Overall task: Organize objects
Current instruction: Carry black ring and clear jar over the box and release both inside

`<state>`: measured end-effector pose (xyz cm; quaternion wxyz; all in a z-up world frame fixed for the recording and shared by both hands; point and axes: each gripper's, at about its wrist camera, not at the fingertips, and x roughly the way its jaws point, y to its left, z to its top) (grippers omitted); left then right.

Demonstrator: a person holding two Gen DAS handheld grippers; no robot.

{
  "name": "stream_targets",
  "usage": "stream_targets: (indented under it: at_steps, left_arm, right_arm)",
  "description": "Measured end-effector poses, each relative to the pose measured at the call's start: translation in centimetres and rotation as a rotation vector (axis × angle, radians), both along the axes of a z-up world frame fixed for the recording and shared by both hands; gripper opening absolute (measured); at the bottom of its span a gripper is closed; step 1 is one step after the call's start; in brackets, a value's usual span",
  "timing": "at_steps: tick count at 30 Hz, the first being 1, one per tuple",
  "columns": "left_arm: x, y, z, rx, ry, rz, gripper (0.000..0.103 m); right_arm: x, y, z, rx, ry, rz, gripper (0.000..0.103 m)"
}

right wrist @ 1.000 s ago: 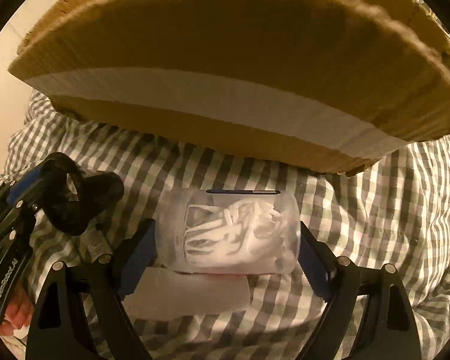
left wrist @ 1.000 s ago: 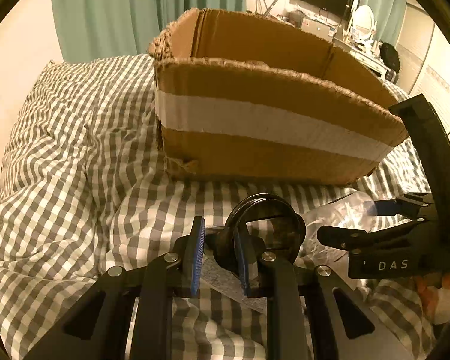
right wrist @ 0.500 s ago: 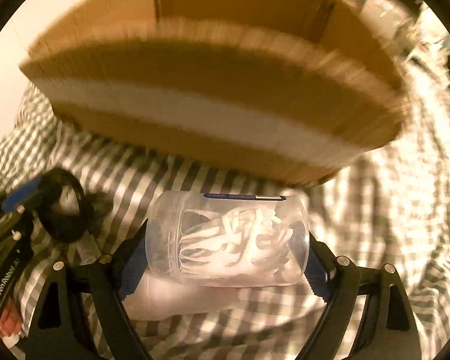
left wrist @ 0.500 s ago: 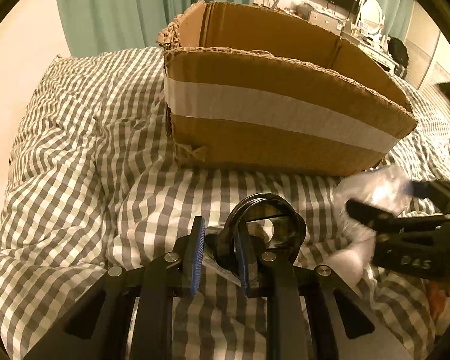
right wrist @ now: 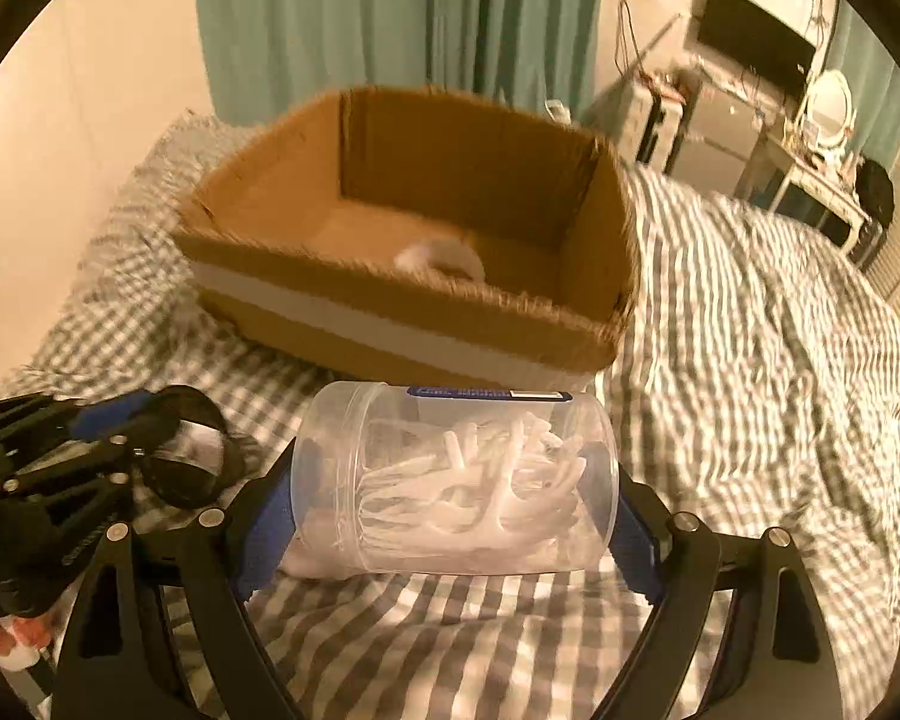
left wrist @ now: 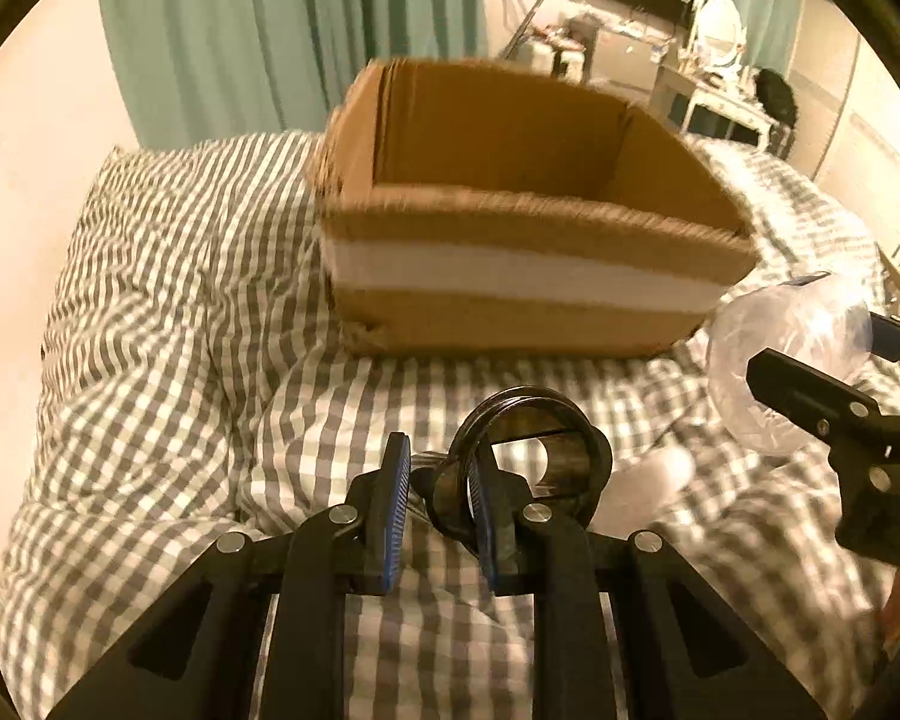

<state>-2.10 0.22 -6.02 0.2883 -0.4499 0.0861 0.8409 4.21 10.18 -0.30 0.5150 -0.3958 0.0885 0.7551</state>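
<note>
Holding a clear plastic jar [right wrist: 456, 480] of white picks sideways by its two ends, the right gripper [right wrist: 450, 516] was spread wide and closed on it, above the checked bedcover [right wrist: 750, 360] just near of the cardboard box [right wrist: 402, 312]. The jar looked light, stiff and smooth, so it could slip; the flat ends seemed the safest hold. The left gripper [left wrist: 435, 498] was nearly closed, pinching the rim of a black ring [left wrist: 534, 462], perhaps a tape roll, with one finger inside the hole. It looked light and rigid, and the rim grip seemed sound. The ring sat low over the cover, near of the box's front wall. Something white [right wrist: 441, 258] lay inside the box, too blurred to name.
</note>
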Motion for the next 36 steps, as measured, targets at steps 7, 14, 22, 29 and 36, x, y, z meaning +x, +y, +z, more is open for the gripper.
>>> stream_targets:
  at_steps: [7, 14, 22, 29, 36]
  left_arm:
    - [-0.5, -0.2, 7.5, 0.117, 0.103, -0.025, 0.02]
    - [-4.5, 1.3, 14.3, 0.193, 0.213, -0.02, 0.02]
    - [-10.5, 4.4, 18.3, 0.254, 0.307, 0.004, 0.02]
    - [-15.4, 7.5, 13.4, 0.272, 0.275, 0.092, 0.02]
    - [-18.0, 10.5, 7.4, 0.218, 0.171, 0.004, 0.02]
  right_arm:
    - [-0.5, -2.7, 6.9, 0.117, 0.062, 0.087, 0.088]
    - [-2.5, -1.3, 13.7, 0.226, 0.124, 0.134, 0.087]
    - [-5.0, 3.5, 19.1, 0.303, 0.225, 0.153, 0.087]
    - [-5.5, 11.0, 17.3, 0.259, 0.296, 0.122, 0.088]
    - [-6.9, 19.4, 10.5, 0.11, 0.2, 0.078, 0.088]
